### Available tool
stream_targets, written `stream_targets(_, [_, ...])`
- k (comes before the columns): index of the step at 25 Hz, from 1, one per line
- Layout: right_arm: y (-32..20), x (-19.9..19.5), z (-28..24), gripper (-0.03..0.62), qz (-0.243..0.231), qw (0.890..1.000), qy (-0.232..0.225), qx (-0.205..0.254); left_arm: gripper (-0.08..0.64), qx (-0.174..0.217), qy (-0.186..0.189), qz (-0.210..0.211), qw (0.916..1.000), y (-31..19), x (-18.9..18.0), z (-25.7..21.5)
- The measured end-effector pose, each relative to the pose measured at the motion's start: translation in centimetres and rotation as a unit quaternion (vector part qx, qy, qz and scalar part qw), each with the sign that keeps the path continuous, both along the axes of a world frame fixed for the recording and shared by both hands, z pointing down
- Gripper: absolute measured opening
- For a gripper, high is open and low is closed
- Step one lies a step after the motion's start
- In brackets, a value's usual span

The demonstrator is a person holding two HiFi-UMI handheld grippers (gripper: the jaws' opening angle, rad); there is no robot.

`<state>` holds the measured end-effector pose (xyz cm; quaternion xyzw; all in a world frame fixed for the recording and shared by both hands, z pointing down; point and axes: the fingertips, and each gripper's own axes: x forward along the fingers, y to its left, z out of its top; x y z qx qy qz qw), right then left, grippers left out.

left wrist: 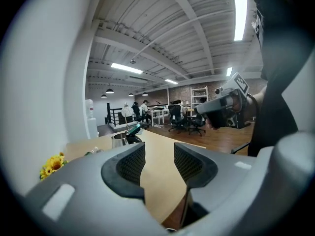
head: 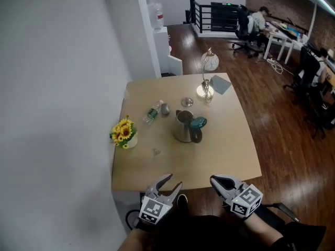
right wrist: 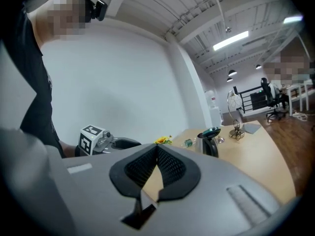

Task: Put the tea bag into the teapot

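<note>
The steel teapot (head: pixel 183 126) stands mid-table with its teal lid (head: pixel 198 122) swung open; it also shows in the left gripper view (left wrist: pixel 119 139) and the right gripper view (right wrist: pixel 209 140). A tiny pale item, possibly the tea bag (head: pixel 156 151), lies on the wood in front of the pot. Both grippers hover off the table's near edge, well short of the pot. My left gripper (head: pixel 174 181) has its jaws apart with nothing between them (left wrist: pixel 158 159). On my right gripper (head: pixel 216 181) the jaws meet at the tips, holding nothing (right wrist: pixel 156 152).
A pot of sunflowers (head: pixel 124 133) sits at the table's left edge. Behind the teapot lie a small bottle (head: pixel 152 114), a round metal lid (head: pixel 187 102), a wire lamp (head: pixel 207 76) and a grey pad (head: pixel 220 83). A white wall runs along the left; people sit at desks at the far right.
</note>
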<state>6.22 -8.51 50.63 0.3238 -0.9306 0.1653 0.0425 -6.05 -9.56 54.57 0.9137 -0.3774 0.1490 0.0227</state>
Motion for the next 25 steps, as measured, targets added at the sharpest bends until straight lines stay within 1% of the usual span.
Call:
stream_targets(4, [-5.7, -1.8, -0.1, 0.008, 0.022, 1.000, -0.001, -0.008, 0.178, -0.012, 0.003, 0.025, 0.9996, -5.6, -1.6, 0.3])
stream_targets(8, [-9.3, -3.4, 0.0, 0.008, 0.031, 0.999, -0.001, -0.013, 0.183, -0.023, 0.011, 0.029, 0.9993, -10.1, -3.4, 0.5])
stream_targets(11, [-11.0, -3.8, 0.0, 0.008, 0.032, 0.999, 0.001, -0.015, 0.186, -0.030, 0.005, 0.030, 0.9991, -12.1, -4.1, 1.0])
stream_targets(14, [-12.0, -4.0, 0.3, 0.008, 0.027, 0.999, 0.000, -0.021, 0.186, -0.026, -0.005, 0.031, 0.9992, -13.1, -4.4, 1.0])
stream_targets(17, [-12.8, -4.4, 0.6, 0.008, 0.012, 1.000, 0.002, -0.023, 0.187, -0.031, -0.020, 0.018, 0.9991, -14.3, -4.8, 1.7])
stream_targets(20, [-13.4, -4.6, 0.5, 0.008, -0.003, 1.000, 0.005, -0.021, 0.208, -0.053, -0.021, 0.002, 0.9983, -14.9, -5.3, 2.7])
stream_targets(23, [-14.2, -4.4, 1.1, 0.008, -0.008, 1.000, 0.001, -0.027, 0.215, -0.068, -0.043, -0.017, 0.9966, -15.9, -6.2, 4.5])
stream_targets(25, [-14.8, -4.4, 1.6, 0.008, -0.013, 0.999, 0.000, -0.033, 0.215, -0.085, -0.049, -0.038, 0.9944, -17.3, -7.5, 5.9])
